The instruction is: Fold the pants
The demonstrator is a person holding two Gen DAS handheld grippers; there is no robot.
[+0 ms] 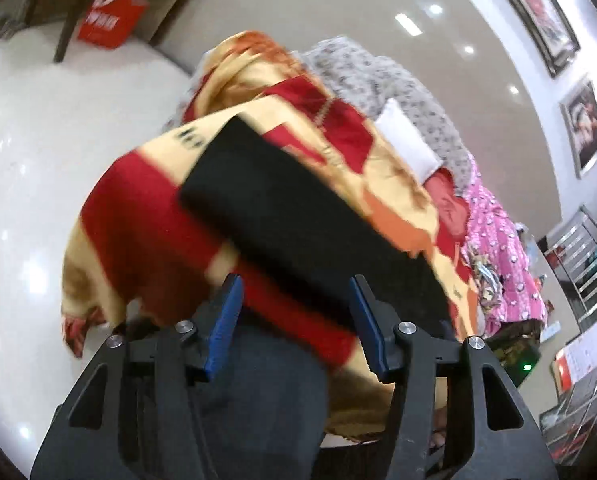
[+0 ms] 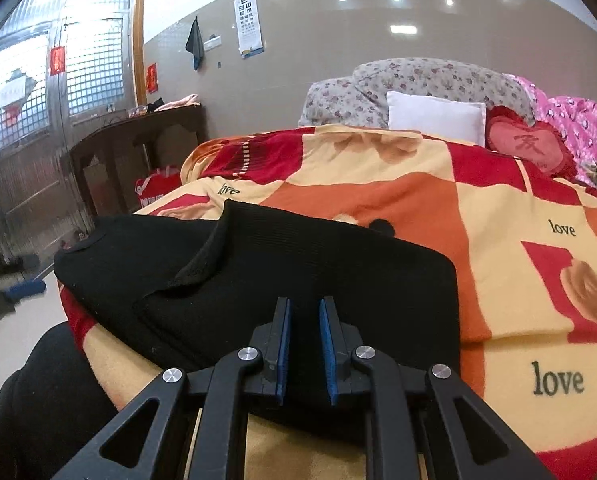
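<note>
Pants (image 2: 282, 280) lie on the blanket (image 2: 498, 208) at the near left part of the bed, already folded into a compact black block; looks like most of the folding is done

One flap on top of the pants sits askew in the right wrist view, its edge running diagonally, so I'd guess a last fold or a tidy-up is left

Left claw (image 1: 296, 320): jaws wide, nothing between the pads, pants lie just beyond the tips, not gripped

Right claw (image 2: 304, 344): jaws narrow, a slim gap shows between the blue pads; it sits right over the near edge of the pants. Can't tell if any cloth is pinched, black on black under the tips

Hard to read:
- left wrist view is motion-blurred and rolled, so pants' edges and layer count are unclear there
- near edge of the pants is hidden behind the right claw
- left end of the pants drops off the bed's edge in the right view, can't tell if it hangs free
- which end is waistband and which is cuffs: can't tell
- dark cloth at the near left is probably the person's clothing, cut off
</note>
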